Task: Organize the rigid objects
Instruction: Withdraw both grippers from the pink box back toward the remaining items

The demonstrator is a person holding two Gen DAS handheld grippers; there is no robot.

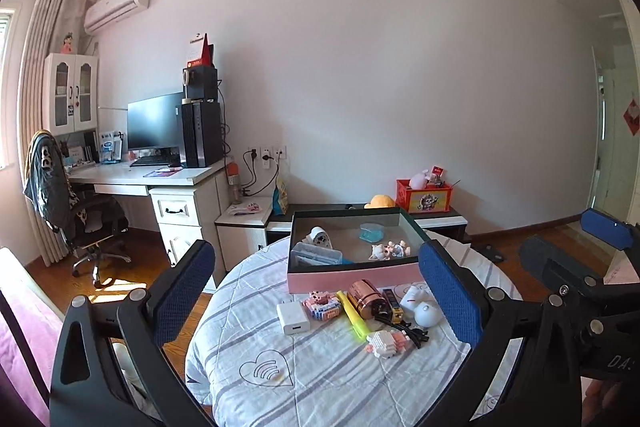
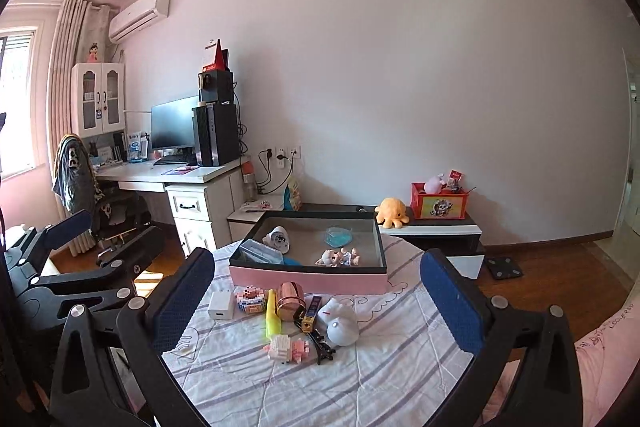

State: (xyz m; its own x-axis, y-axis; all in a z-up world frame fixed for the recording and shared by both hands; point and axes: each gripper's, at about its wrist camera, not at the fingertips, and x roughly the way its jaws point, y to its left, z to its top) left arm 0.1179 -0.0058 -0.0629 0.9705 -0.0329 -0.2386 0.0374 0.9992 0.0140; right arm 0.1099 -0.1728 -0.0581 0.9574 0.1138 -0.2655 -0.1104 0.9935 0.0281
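A pink box (image 1: pixel 352 277) with a dark rim stands on the round table; it also shows in the right wrist view (image 2: pixel 308 277). Inside lie a white figure (image 1: pixel 320 237), a blue dish (image 1: pixel 371 231), small figurines (image 1: pixel 389 250) and a clear case (image 1: pixel 316 255). In front lie a white charger (image 1: pixel 293 318), a block toy (image 1: pixel 321 305), a yellow highlighter (image 1: pixel 352 315), a copper cylinder (image 1: pixel 364 298), a white mask toy (image 1: pixel 420 305) and a pink block pig (image 1: pixel 387 343). My left gripper (image 1: pixel 316 287) is open and empty above them. My right gripper (image 2: pixel 316 291) is open and empty too.
The table carries a striped cloth (image 1: pixel 320 379). A desk (image 1: pixel 160 177) with monitor and chair (image 1: pixel 76 211) stands at the left. A low cabinet (image 1: pixel 440 219) with a red box (image 1: pixel 424 195) and an orange plush (image 2: pixel 391 211) stands behind. Wooden floor lies around.
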